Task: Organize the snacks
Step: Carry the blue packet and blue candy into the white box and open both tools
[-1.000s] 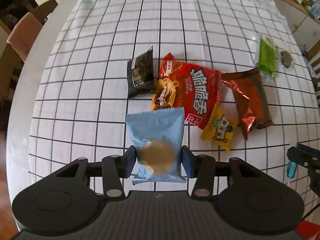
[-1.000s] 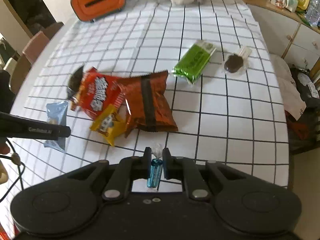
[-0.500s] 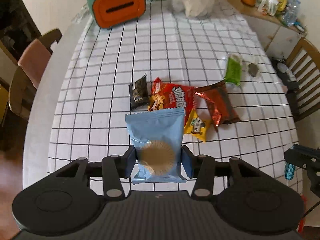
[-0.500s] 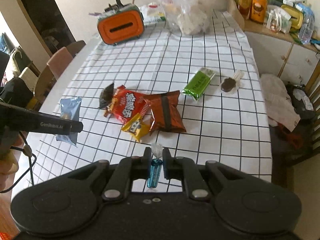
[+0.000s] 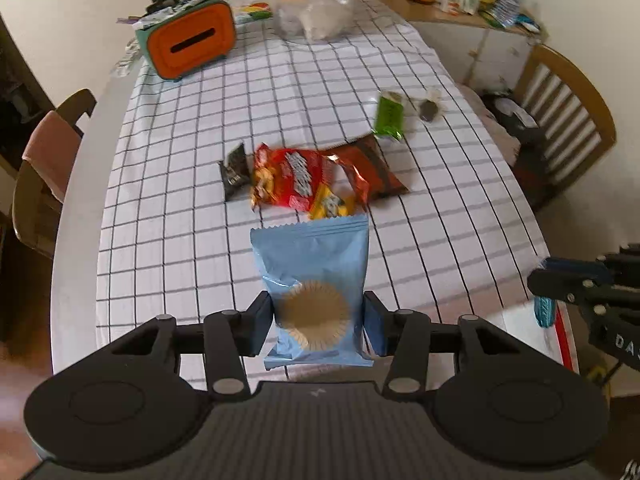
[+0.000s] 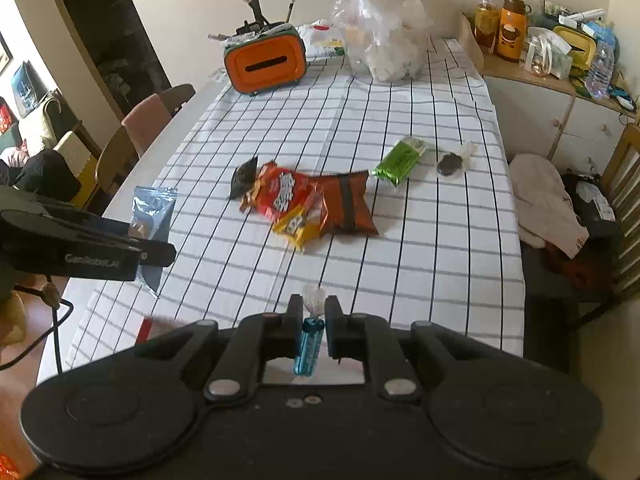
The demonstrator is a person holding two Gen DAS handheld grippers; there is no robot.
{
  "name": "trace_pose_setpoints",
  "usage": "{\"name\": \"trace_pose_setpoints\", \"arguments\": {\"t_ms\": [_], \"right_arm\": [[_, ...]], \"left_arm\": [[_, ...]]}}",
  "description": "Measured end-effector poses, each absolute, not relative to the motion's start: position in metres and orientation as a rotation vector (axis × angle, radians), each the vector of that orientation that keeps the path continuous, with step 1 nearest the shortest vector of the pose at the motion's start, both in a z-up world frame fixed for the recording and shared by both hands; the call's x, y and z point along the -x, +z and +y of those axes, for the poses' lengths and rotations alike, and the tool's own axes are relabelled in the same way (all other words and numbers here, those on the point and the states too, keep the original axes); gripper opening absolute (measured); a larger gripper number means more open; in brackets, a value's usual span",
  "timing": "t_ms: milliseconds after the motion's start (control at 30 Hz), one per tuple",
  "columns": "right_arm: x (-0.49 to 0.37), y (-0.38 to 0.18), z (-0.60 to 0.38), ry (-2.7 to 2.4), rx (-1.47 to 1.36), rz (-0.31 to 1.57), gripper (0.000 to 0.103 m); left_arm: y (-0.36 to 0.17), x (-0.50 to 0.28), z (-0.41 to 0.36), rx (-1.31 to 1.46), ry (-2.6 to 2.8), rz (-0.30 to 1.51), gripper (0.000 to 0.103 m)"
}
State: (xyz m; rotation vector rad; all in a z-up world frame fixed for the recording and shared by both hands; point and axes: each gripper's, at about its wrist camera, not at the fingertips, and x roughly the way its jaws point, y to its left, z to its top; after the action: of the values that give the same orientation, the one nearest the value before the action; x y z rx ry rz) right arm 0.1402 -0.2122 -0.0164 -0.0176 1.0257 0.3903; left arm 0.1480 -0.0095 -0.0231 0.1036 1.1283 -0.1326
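Observation:
My left gripper (image 5: 317, 322) is shut on a light blue snack packet (image 5: 314, 280) with a round biscuit picture, held above the near end of the table. My right gripper (image 6: 312, 314) is shut on a small blue-wrapped candy (image 6: 308, 346) with a white twisted end. On the checked tablecloth lies a heap: a red snack bag (image 5: 294, 176), a yellow packet (image 5: 330, 206), a brown-orange bag (image 5: 376, 170) and a black packet (image 5: 234, 170). Further right lie a green bar (image 5: 388, 116) and a dark candy (image 5: 428, 110). The left gripper (image 6: 154, 254) with its blue packet (image 6: 152, 210) shows at the left of the right wrist view.
An orange tissue box (image 6: 266, 64) and a clear plastic bag (image 6: 380, 48) stand at the table's far end. Chairs (image 6: 148, 124) line the left side, another chair (image 5: 568, 112) stands on the right. A sideboard (image 6: 552, 80) holds bottles. A red-and-white box edge (image 5: 564, 336) shows below the table's near corner.
Both grippers have risen and drawn back from the table, each keeping its hold. The snacks on the cloth look smaller and farther, and more of the room has come into view.

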Motion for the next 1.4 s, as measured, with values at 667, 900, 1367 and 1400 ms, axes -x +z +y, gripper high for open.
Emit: {"name": "trace_pose_setpoints", "arguments": {"t_ms": [667,900,1367,1400], "right_arm": [[-0.077,-0.072,-0.222,0.352,-0.049,1.132,0.01],[-0.072,-0.099,-0.222,0.322,-0.063,1.167,0.01],[-0.09,-0.136,-0.204,0.284,-0.025,1.231,0.01],[-0.09,-0.137,-0.202,0.285,-0.022,1.234,0.01]], "left_arm": [[-0.073,-0.066,-0.047,-0.207,-0.238,1.188,0.047],[-0.094,-0.053,-0.062,-0.242,-0.243,1.238,0.047],[-0.13,-0.064,-0.08,-0.331,-0.213,1.34,0.047],[-0.132,-0.065,-0.082,-0.336,-0.211,1.349,0.047]]}}
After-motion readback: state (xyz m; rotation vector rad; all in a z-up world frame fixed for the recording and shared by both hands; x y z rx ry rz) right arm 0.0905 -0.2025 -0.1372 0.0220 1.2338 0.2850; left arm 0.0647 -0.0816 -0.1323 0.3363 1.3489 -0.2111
